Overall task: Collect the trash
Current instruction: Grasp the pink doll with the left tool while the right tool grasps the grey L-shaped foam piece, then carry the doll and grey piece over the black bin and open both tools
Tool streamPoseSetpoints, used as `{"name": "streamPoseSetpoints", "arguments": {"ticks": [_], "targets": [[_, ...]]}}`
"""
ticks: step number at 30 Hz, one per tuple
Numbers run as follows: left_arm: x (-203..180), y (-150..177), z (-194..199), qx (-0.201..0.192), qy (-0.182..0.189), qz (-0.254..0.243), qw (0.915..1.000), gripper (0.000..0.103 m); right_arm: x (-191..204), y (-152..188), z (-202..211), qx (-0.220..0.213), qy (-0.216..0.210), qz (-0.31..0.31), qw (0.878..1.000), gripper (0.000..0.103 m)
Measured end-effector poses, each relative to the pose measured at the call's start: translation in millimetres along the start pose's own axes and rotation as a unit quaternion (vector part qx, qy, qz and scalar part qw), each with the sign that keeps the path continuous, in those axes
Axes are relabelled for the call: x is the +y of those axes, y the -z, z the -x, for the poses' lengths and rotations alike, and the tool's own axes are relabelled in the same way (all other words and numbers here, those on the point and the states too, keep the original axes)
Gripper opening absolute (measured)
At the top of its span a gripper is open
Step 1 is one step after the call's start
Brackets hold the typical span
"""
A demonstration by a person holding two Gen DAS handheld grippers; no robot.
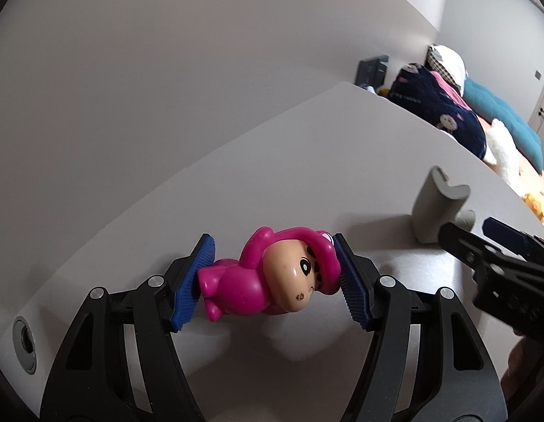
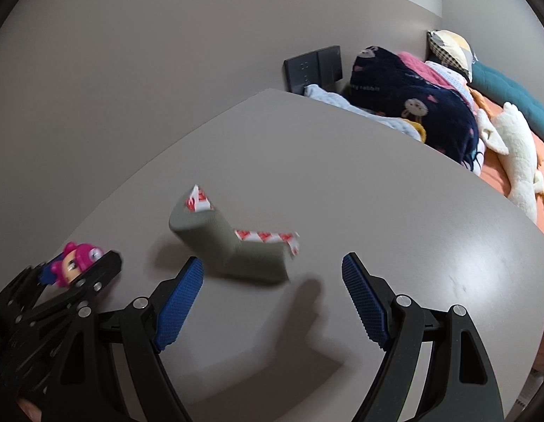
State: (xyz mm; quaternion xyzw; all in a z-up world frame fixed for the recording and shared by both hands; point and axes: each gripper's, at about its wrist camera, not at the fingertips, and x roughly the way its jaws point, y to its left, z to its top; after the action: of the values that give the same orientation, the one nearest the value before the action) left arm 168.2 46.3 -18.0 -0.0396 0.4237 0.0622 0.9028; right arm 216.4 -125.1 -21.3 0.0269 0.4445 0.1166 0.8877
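My left gripper [image 1: 272, 281] is clamped on the toy [image 1: 268, 277]; my right gripper [image 2: 272, 297], jaws apart, faces the foam guard [image 2: 233, 249], whose bent arm lies crosswise just ahead on the worktop [image 2: 377, 183].

We list the toy figure [image 1: 272, 274] lying sideways between the pads of our left gripper [image 1: 272, 277], above the table [image 1: 307, 161]. The corner guard [image 2: 233, 249] stands on the table to its right, just ahead of our right gripper [image 2: 272, 299], between its spread fingers' line. Behind the table's far edge lies bedding [image 2: 412, 105], with a wall panel [image 2: 314, 66] at its left.
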Motion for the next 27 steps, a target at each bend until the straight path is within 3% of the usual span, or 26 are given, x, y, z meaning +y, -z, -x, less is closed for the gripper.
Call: {"name": "streamPoseSetpoints", "arguments": {"ticks": [7, 11, 27], "targets": [[6.2, -1.4, -3.0, 0.005, 0.003, 0.009, 0.9999, 0.066, 10.2, -11.9, -22.8, 0.020, 0.000, 0.015, 1.000, 0.078], [5.7, -2.4, -2.6, 0.004, 0.005, 0.010, 0.9999, 0.066, 15.1, -10.9, -25.7, 0.021, 0.010, 0.033, 0.999, 0.042], [-16.2, 15.7, 18.7, 0.005, 0.009, -0.017, 0.9998, 0.066, 5.4, 10.5, 16.2, 0.028, -0.011, 0.033, 0.999, 0.039]]}}
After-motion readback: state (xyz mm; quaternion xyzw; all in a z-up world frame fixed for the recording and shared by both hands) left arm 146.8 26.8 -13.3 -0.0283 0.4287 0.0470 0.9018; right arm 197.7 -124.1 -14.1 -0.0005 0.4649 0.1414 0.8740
